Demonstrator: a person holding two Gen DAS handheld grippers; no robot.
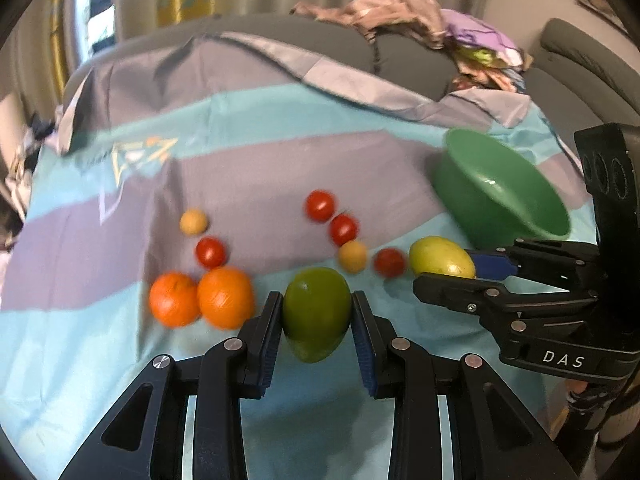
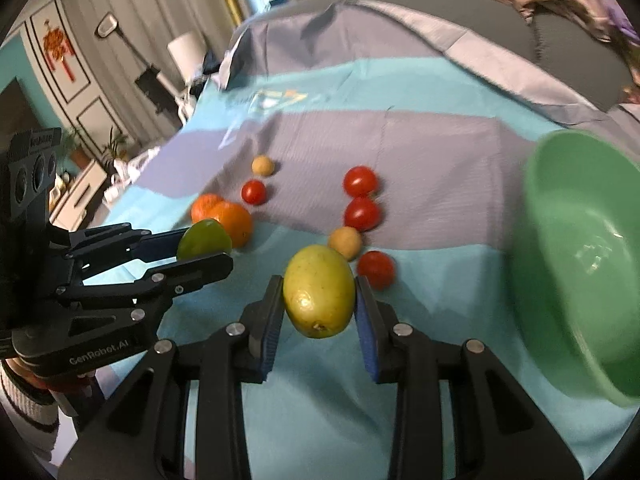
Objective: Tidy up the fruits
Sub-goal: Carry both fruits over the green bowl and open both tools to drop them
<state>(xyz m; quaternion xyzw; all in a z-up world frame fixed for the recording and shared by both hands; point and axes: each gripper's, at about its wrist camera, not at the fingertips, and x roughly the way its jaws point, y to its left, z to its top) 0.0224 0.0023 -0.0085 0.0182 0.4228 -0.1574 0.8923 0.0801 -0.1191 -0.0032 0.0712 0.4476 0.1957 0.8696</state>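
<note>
My left tool (image 1: 316,316) held the green fruit (image 1: 316,312) between its two blue pads, one pad pressed on each side of it. My right tool (image 2: 318,304) held the yellow fruit (image 2: 319,296) in the same way, with both pads against its sides. From the pictures I could not tell if the fruits were lifted or touching the sheet (image 1: 100,360), a striped one in turquoise and grey-purple that covered the bed.

The other fruits lay on this sheet. Two oranges (image 1: 202,298) touched each other just left of the green fruit. Behind them were a red tomato (image 1: 210,252) and a small tan fruit (image 1: 193,221). Nearer the middle, two tomatoes (image 1: 332,216) lay close together, then another tan fruit (image 1: 352,256) and one more tomato (image 1: 389,262), just beside the yellow fruit.

The green bowl (image 1: 520,184) stood on the right side, tilted, with its opening turned to my right tool. A heap of clothes (image 1: 420,12) lay far behind.
</note>
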